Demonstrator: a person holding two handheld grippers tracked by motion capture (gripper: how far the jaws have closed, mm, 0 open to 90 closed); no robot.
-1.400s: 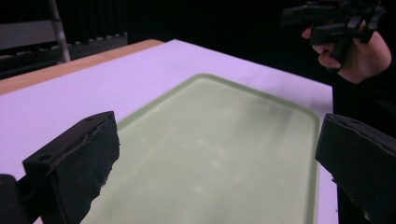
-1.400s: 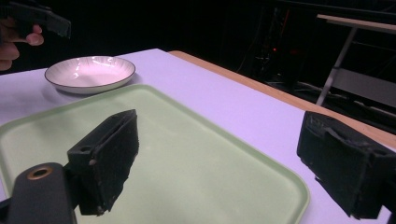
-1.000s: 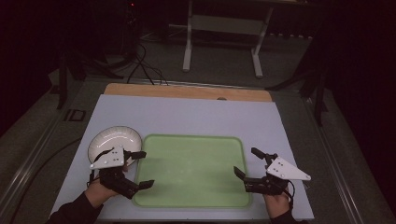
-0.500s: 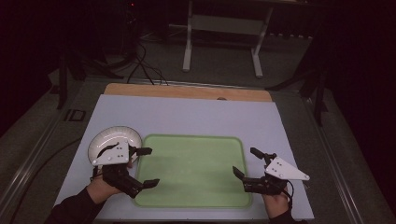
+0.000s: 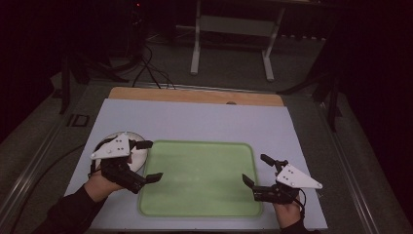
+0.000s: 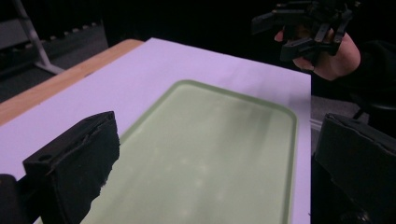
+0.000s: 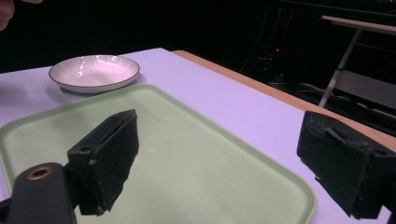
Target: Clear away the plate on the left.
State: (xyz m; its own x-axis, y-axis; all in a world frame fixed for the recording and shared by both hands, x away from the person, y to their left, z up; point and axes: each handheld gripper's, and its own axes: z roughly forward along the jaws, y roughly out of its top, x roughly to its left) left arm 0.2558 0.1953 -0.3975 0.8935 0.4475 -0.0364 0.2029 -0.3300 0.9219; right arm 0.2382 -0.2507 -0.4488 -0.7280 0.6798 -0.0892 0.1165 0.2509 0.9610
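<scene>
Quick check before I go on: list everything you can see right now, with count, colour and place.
tray: 1, pale green, nothing on it, centre of the mat.
plate: 1, white with a dark rim, left of the tray, partly under the left gripper.
mat: 1, pale lilac, covering the table.
table edge: 1, wood, far side.
left gripper: 1, black, jaws open, over the tray's left edge.
right gripper: 1, black, jaws open, at the tray's right edge.

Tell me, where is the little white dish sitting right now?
In the high view the white dish sits on the pale table cover, just off the green tray's left edge, partly under the open left gripper.
</scene>
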